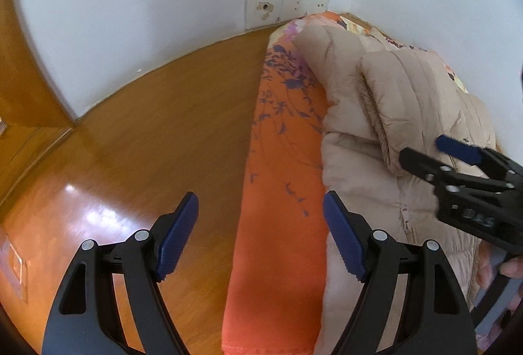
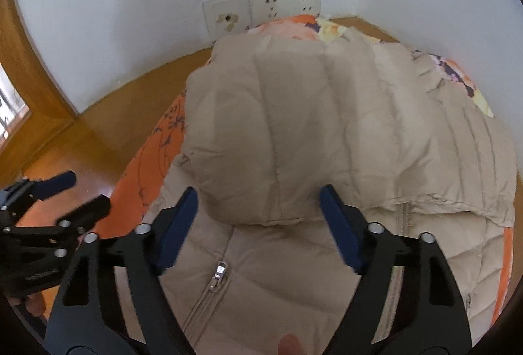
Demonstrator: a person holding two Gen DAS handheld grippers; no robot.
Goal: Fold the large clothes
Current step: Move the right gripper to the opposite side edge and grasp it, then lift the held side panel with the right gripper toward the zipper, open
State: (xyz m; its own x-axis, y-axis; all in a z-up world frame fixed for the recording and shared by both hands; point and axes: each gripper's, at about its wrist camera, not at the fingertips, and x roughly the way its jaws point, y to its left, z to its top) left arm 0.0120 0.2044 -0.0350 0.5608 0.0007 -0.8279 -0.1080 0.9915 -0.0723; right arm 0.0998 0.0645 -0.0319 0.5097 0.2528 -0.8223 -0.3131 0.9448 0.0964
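Note:
A beige quilted down jacket [image 2: 327,126] lies on an orange flowered blanket [image 2: 143,178], its upper part folded over the zipped front with a metal zip pull [image 2: 219,270]. It also shows in the left wrist view [image 1: 392,113]. My right gripper [image 2: 260,224] is open and empty, just above the folded edge over the zip; it shows in the left wrist view [image 1: 425,152] too. My left gripper [image 1: 261,234] is open and empty, over the blanket's [image 1: 281,159] left edge beside the jacket; it shows at the left of the right wrist view [image 2: 81,191].
The blanket lies on a glossy wooden floor [image 1: 147,142] in a corner of white walls. Wall sockets [image 1: 287,4] sit just above the floor behind the blanket's far end. A wooden door frame [image 2: 26,77] stands at the left.

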